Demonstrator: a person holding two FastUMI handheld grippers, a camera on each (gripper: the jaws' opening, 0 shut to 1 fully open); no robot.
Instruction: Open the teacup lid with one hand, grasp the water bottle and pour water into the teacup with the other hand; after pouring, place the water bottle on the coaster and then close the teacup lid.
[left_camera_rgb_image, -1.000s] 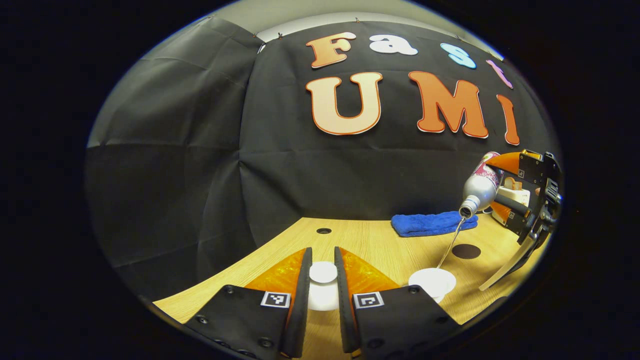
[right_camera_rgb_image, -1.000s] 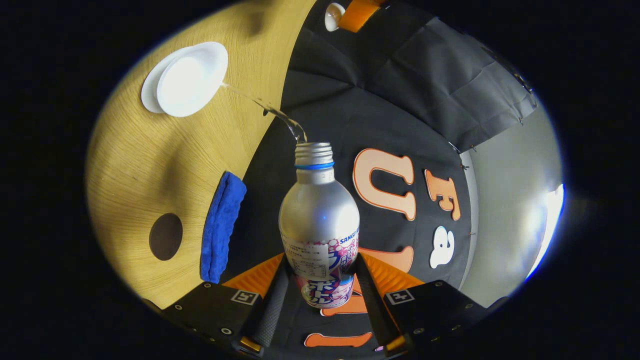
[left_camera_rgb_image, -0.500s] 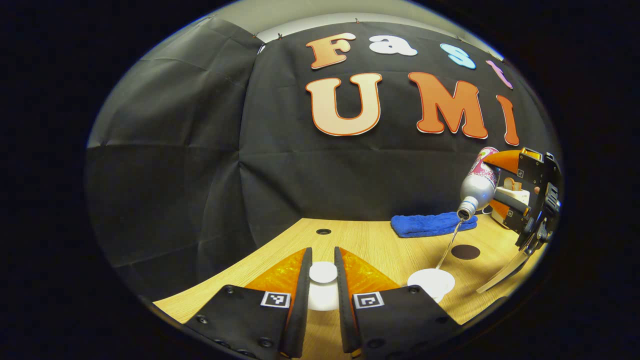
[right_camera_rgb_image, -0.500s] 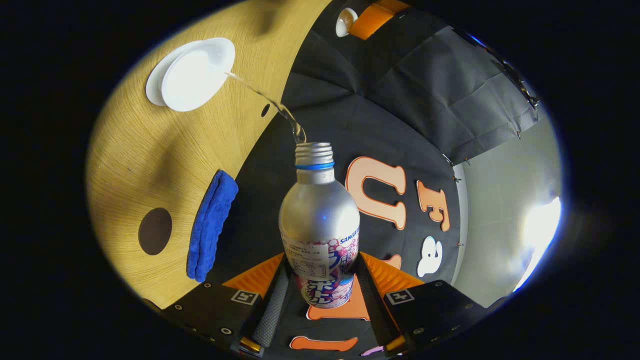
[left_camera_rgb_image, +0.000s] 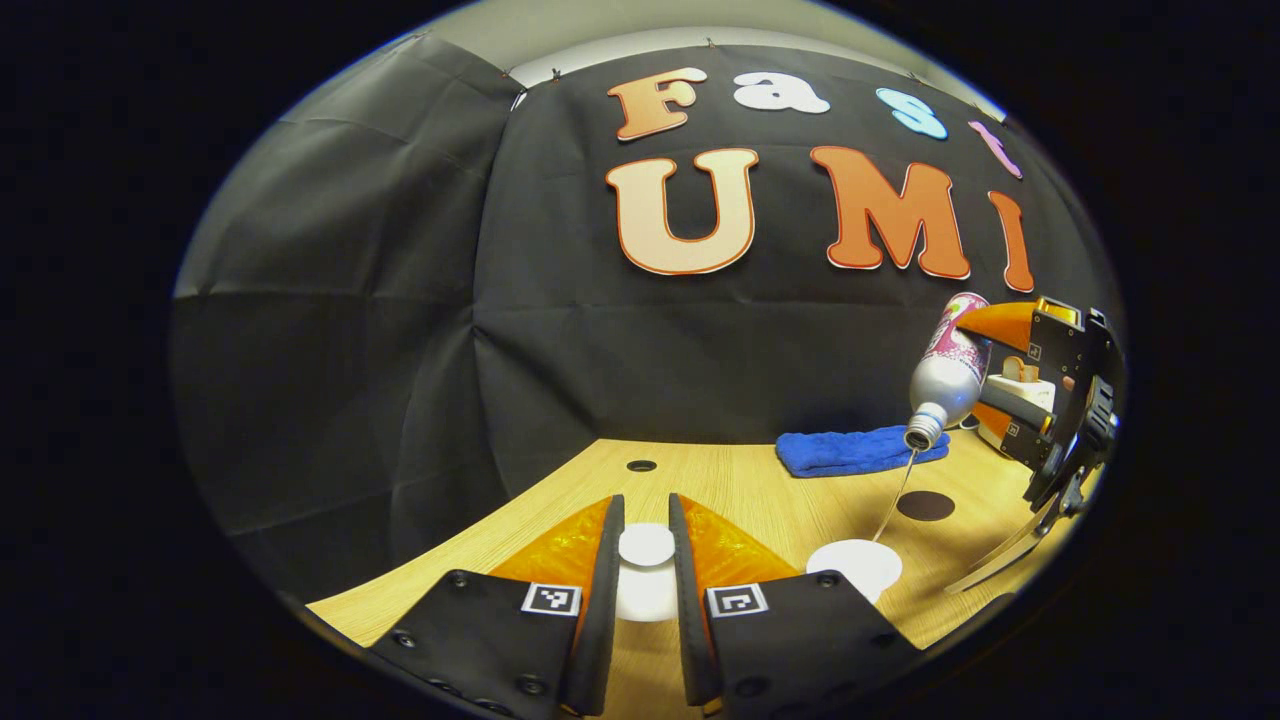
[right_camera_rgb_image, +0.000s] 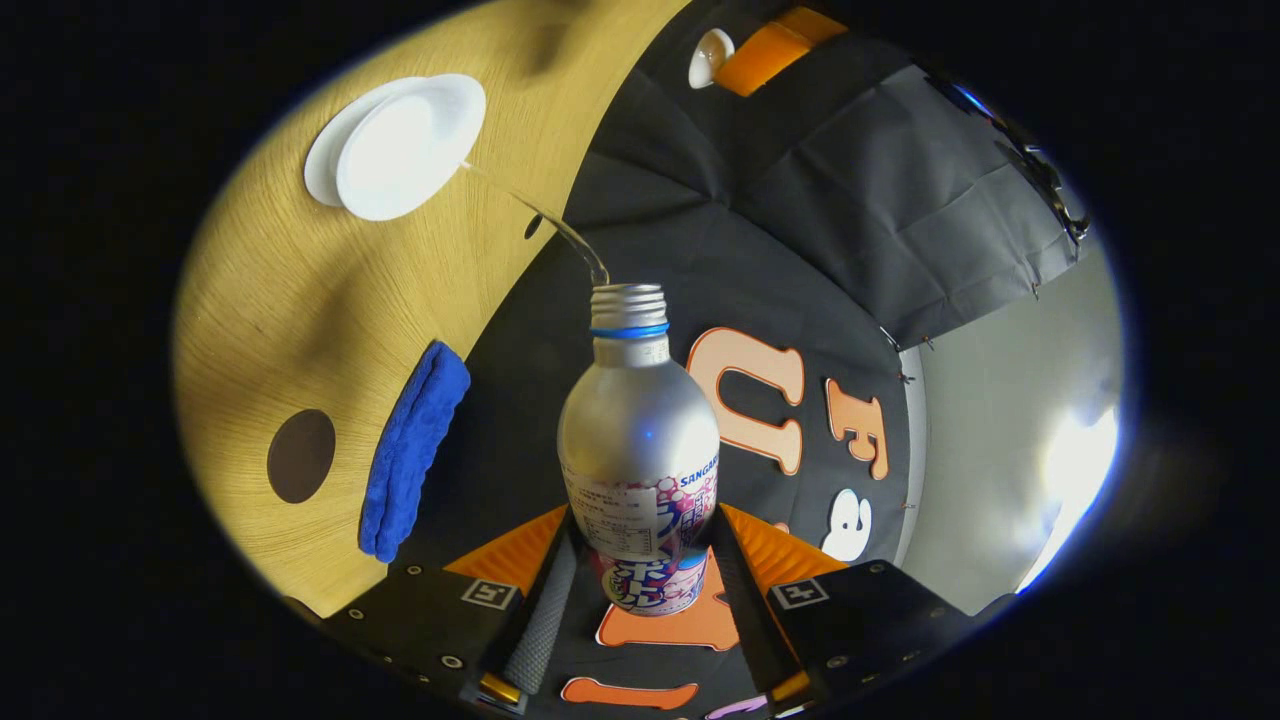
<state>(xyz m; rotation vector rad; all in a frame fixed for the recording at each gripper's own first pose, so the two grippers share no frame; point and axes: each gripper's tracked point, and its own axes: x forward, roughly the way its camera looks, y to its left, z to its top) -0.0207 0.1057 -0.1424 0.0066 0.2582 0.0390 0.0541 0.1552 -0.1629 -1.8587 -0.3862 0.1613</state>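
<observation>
My right gripper (right_camera_rgb_image: 640, 590) still pinches the water bottle (right_camera_rgb_image: 640, 450), tipped a little steeper than a second ago, its thin stream still falling into the open teacup (right_camera_rgb_image: 405, 145) on the table (right_camera_rgb_image: 270, 300). My left gripper (left_camera_rgb_image: 646, 590) keeps the lid (left_camera_rgb_image: 646, 545) clamped, unmoved. The coaster (right_camera_rgb_image: 300, 455) lies beside the blue towel (right_camera_rgb_image: 410, 450).

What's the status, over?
Left tongs shut on teacup lid. Right tongs shut on water bottle, tilted, stream entering teacup. Coaster free; nothing obstructing.

left gripper view: low, faces wall | right gripper view: rolled, apparently high | shared: teacup (left_camera_rgb_image: 853, 563) (right_camera_rgb_image: 408, 146)
</observation>
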